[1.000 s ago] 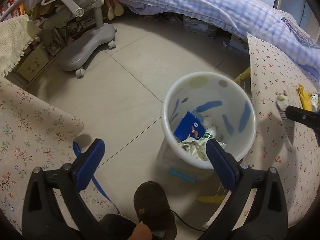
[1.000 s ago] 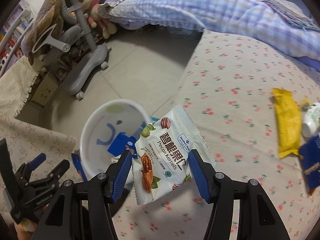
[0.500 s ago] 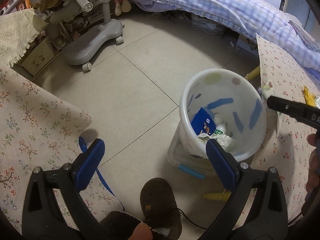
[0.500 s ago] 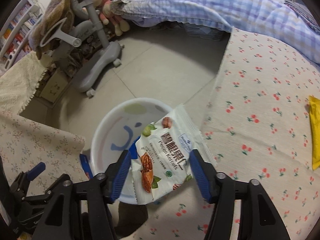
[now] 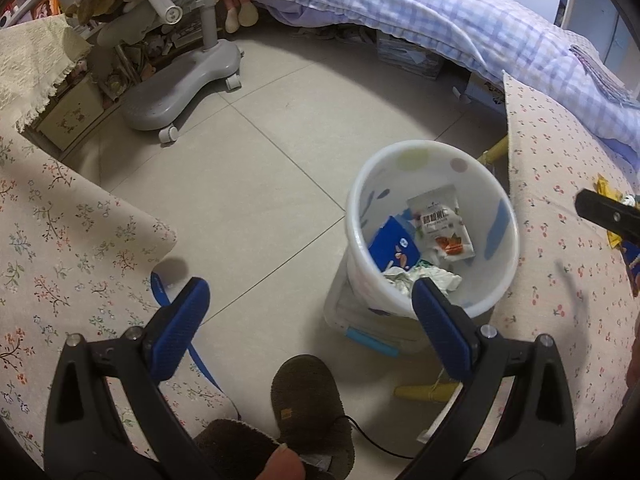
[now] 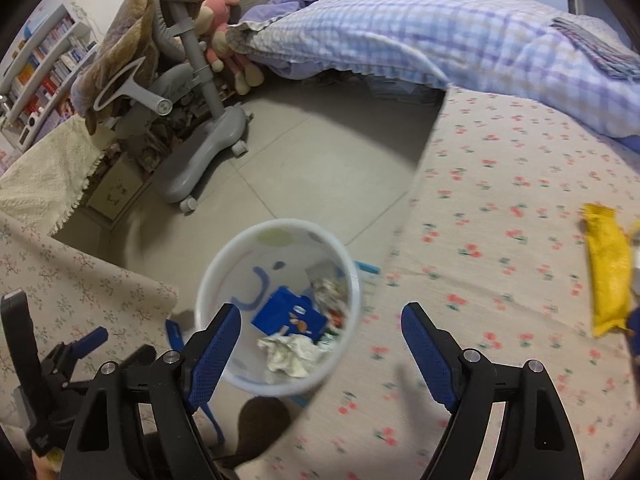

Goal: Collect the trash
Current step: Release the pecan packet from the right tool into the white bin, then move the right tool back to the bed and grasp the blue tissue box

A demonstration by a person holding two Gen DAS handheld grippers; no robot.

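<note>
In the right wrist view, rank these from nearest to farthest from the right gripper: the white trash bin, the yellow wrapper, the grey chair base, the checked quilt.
From the right gripper:
1. White trash bin, just ahead, slightly left.
2. Yellow wrapper, far right on the floral cloth.
3. Grey chair base, upper left on the floor.
4. Checked quilt, along the top.

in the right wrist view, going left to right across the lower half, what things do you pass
Left gripper → white trash bin → blue packet inside it → flowered tablecloth → yellow wrapper. The right gripper, jaws open and just widened with nothing between them, spans the bottom, so it has no single place in the order.
</note>
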